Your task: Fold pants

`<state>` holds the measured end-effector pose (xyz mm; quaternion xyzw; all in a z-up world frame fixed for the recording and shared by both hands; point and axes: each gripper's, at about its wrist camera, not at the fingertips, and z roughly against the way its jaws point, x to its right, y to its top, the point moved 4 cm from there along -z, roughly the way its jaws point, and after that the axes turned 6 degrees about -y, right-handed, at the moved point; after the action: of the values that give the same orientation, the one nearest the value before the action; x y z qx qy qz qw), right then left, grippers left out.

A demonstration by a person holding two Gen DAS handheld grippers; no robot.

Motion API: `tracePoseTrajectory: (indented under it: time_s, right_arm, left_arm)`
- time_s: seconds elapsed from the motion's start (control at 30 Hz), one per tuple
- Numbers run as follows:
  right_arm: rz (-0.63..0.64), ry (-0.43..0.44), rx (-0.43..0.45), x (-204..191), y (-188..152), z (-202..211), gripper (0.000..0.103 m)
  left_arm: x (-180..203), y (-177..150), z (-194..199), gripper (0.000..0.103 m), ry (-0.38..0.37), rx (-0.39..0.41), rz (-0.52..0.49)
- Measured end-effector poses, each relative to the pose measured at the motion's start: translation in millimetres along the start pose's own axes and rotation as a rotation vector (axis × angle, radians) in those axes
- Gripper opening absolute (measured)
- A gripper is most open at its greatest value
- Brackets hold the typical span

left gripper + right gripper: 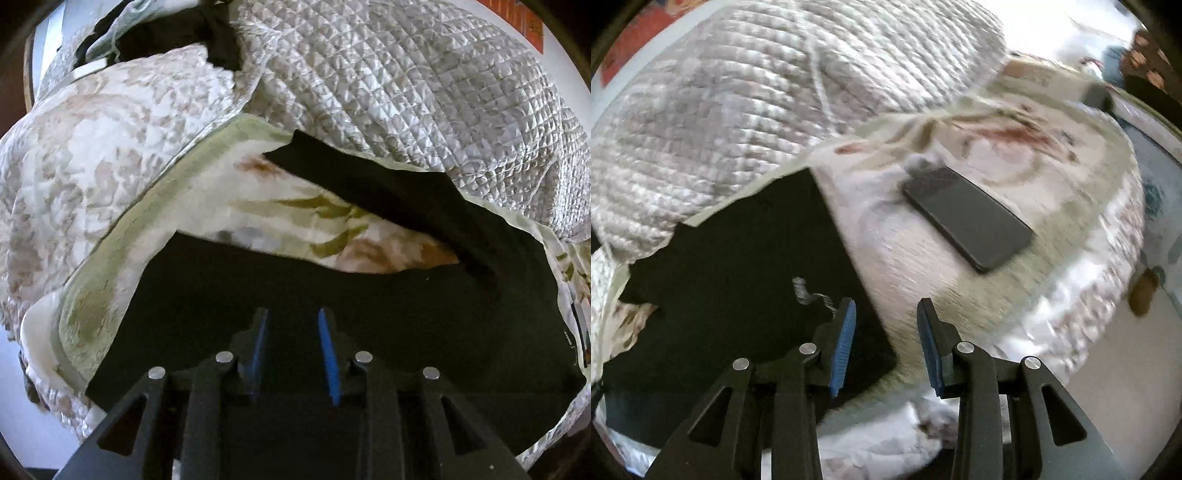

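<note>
The pants (332, 314) are matt black cloth. The quilt (406, 85) is shiny, stitched in small squares. The phone (967, 216) has smooth glossy glass. The tool pads (843, 347) are ribbed blue rubber.

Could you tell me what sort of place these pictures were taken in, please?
Most likely a bedroom: black pants lie spread on a bed with a floral bedspread and a bunched quilted blanket, and a phone rests on the covers.
</note>
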<state>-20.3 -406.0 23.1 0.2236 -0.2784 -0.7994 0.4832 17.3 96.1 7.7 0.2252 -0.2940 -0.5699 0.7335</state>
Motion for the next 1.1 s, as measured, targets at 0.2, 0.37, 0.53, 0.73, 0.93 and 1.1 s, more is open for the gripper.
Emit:
tracePoseTrajectory:
  time_s: [0.2, 0.37, 0.53, 0.73, 0.93, 1.1]
  right_arm:
    - [0.173, 0.166, -0.046, -66, -3, -27, 0.036]
    - [0.213, 0.131, -0.111, -74, -13, -57, 0.036]
    - [0.207, 0.175, -0.094, -84, -5, -49, 0.036]
    - [0.310, 0.268, -0.098, -133, -7, -37, 0.036]
    - [0.390, 0.269, -0.109, -158, -1, -46, 0.053]
    - [0.355, 0.210, -0.188, -146, -9, -73, 0.054]
  left_arm:
    - [-10, 18, -10, 0.039, 0.050, 0.030, -0.009]
    - [-40, 7, -28, 0.041, 0.116, -0.020, 0.052]
    - [-22, 12, -21, 0.041, 0.098, -0.004, 0.020]
    - [30, 14, -21, 0.041, 0.001, 0.004, -0.082]
    - [42, 12, -28, 0.042, 0.029, -0.012, -0.105]
    - [26, 6, -41, 0.044, 0.086, -0.059, -0.063]
